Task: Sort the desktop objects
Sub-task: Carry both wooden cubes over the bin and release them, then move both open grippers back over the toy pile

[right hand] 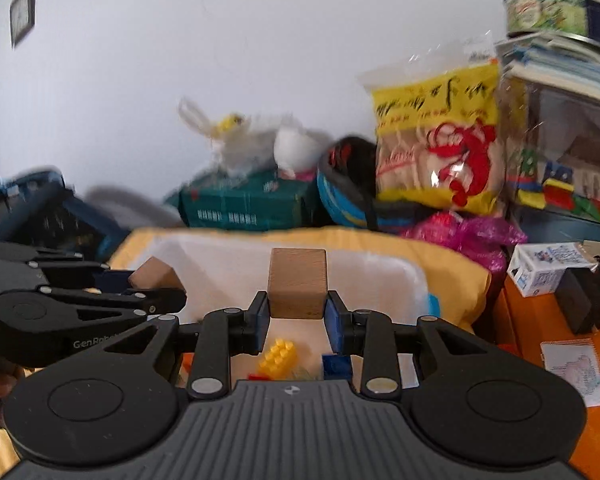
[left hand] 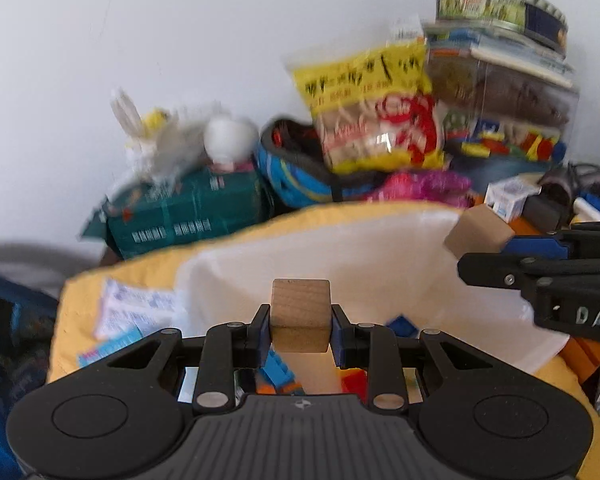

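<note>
My left gripper (left hand: 300,330) is shut on a plain wooden cube (left hand: 300,314), held over a yellow fabric bin with a white lining (left hand: 340,248). My right gripper (right hand: 297,312) is shut on a second wooden cube (right hand: 297,282) above the same bin (right hand: 364,264). Each gripper shows in the other's view: the right one (left hand: 488,252) at the right edge with its cube (left hand: 478,236), the left one (right hand: 156,288) at the left with its cube (right hand: 154,278). Inside the bin lie toy bricks, blue (left hand: 278,370), red (left hand: 354,382), yellow (right hand: 278,356).
Behind the bin stand a green box (left hand: 188,208), a white plush toy (left hand: 168,140), a blue helmet (left hand: 300,176), a yellow snack bag (left hand: 376,108) and a clear case of blocks (left hand: 508,120) topped by a round tin (left hand: 500,8). A small white carton (right hand: 548,268) sits on the orange tabletop (right hand: 540,320).
</note>
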Tool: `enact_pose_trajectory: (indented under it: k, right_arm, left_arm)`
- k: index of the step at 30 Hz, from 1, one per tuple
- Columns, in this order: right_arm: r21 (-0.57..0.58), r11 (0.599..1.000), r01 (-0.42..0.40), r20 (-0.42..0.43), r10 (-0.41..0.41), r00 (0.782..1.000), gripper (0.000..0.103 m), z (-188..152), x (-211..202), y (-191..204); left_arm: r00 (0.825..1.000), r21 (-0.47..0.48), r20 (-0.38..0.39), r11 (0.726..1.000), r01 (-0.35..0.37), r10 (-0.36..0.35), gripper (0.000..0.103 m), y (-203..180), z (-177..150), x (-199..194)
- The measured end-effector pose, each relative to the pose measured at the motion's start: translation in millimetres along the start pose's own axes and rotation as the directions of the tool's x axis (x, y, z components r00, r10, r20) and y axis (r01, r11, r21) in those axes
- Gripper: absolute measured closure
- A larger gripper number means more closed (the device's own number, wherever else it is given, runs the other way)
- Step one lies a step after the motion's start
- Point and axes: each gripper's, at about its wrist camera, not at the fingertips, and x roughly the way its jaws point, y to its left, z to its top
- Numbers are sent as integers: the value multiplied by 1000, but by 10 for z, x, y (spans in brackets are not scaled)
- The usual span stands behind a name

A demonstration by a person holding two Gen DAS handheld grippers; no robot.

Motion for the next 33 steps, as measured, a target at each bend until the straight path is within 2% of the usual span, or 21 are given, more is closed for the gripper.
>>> enact_pose_trajectory:
  k: [3,5,7,13,16,19,22,25,33]
  right_arm:
    - [-5,1000,1,-19,-1,1000,69,-97,53,-18]
    - [-8,1000,-2,-23,2,1000,69,-121,51,-24]
    - [-13,1000,-3,-7,3,1000,66,-124,6,-27]
    - [-64,998,-13,62,17,998,64,-56,-217,68]
    - [-112,994,-16,103,27,994,58,-69,-405,131]
    - [-125,991,-39,132,56,990,57,-138,-591,152]
    - [-132,989,-61,136,79,988,56,-270,-728,174]
    - [-124,990,-72,110,85,990,55,-437,-799,195]
    - [-70,995,-74,-39,72,997,52,-1011,-736,262]
  left_arm:
    - [1000,-8,-29,1000,8,-9,70,10,-89,76]
    - [1000,4,-31,1000,3,-3,62,0,-113,56]
    - [1000,17,-14,1000,5,-5,55,-10,-122,-10]
    - [998,27,55,999,23,-25,52,-64,-98,-338]
    - [995,32,92,999,29,-31,47,-95,-154,-579]
    - [994,34,106,999,24,-27,36,-120,-271,-781]
    - [998,59,58,998,2,-5,35,-180,-474,-880]
    - [1000,51,16,999,10,-11,35,-218,-726,-915]
    - [994,7,-106,999,41,-40,35,-329,-1325,-874]
